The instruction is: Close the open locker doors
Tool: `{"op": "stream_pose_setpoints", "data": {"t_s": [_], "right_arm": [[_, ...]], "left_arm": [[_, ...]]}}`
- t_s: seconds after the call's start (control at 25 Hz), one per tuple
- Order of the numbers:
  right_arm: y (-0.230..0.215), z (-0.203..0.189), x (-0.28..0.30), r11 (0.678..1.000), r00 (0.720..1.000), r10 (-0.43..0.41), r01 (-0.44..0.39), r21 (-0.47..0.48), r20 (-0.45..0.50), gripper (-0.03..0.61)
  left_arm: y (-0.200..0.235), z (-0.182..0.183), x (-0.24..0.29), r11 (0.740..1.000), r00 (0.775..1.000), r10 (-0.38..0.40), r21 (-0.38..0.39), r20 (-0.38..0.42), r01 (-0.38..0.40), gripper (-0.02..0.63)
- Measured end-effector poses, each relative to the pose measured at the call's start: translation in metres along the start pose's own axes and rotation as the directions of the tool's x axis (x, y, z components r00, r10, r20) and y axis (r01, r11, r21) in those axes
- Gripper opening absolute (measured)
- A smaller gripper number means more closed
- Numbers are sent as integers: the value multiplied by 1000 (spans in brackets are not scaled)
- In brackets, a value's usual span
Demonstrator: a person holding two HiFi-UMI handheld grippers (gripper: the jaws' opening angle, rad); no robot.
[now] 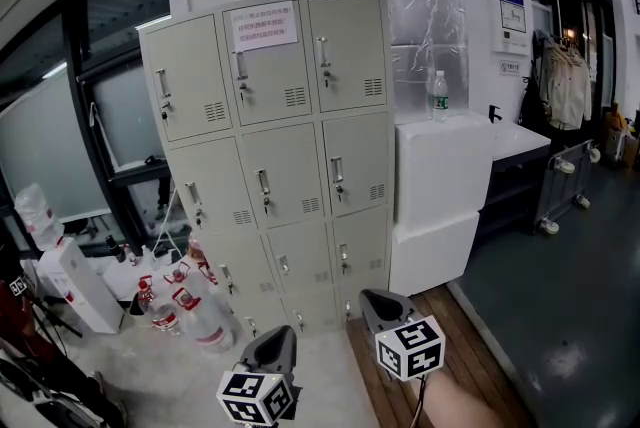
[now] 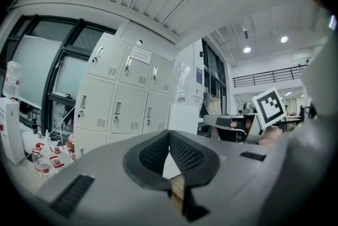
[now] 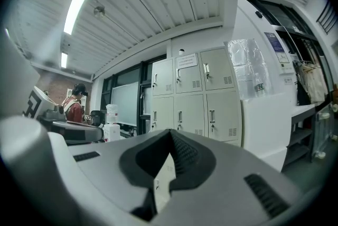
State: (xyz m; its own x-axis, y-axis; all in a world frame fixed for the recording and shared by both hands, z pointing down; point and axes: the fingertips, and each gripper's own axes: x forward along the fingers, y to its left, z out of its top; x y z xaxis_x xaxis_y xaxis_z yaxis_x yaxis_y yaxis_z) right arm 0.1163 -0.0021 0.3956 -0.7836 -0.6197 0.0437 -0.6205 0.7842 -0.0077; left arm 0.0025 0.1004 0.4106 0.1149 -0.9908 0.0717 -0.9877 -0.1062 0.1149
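Observation:
A beige locker block [image 1: 270, 156], three doors wide, stands against the wall ahead. Every door I can see sits flush with its frame, and a paper notice [image 1: 264, 26] is taped to the top middle door. The lockers also show in the left gripper view [image 2: 119, 98] and in the right gripper view [image 3: 193, 95]. My left gripper [image 1: 283, 332] hangs low in front of the lockers, well short of them, jaws shut and empty [image 2: 169, 133]. My right gripper [image 1: 376, 297] is beside it to the right, likewise shut with nothing held [image 3: 170, 131].
White blocks [image 1: 440, 186] abut the lockers' right side, with a water bottle [image 1: 438, 96] on top. Several plastic bottles [image 1: 190, 306] and a white box [image 1: 75, 281] crowd the floor at the lower left. A wheeled cart [image 1: 565, 181] stands at right. A person [image 3: 76, 106] is at left.

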Motion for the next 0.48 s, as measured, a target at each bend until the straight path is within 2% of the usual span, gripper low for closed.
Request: {"op": "stream_pose_setpoints", "data": {"t_s": [0.48], "right_arm": [[4,-3,0,1000,1000,-5,5,6,-9,0]], "left_arm": [[1,2,-3,1000,1000,-11,6,-5,11,5]]}}
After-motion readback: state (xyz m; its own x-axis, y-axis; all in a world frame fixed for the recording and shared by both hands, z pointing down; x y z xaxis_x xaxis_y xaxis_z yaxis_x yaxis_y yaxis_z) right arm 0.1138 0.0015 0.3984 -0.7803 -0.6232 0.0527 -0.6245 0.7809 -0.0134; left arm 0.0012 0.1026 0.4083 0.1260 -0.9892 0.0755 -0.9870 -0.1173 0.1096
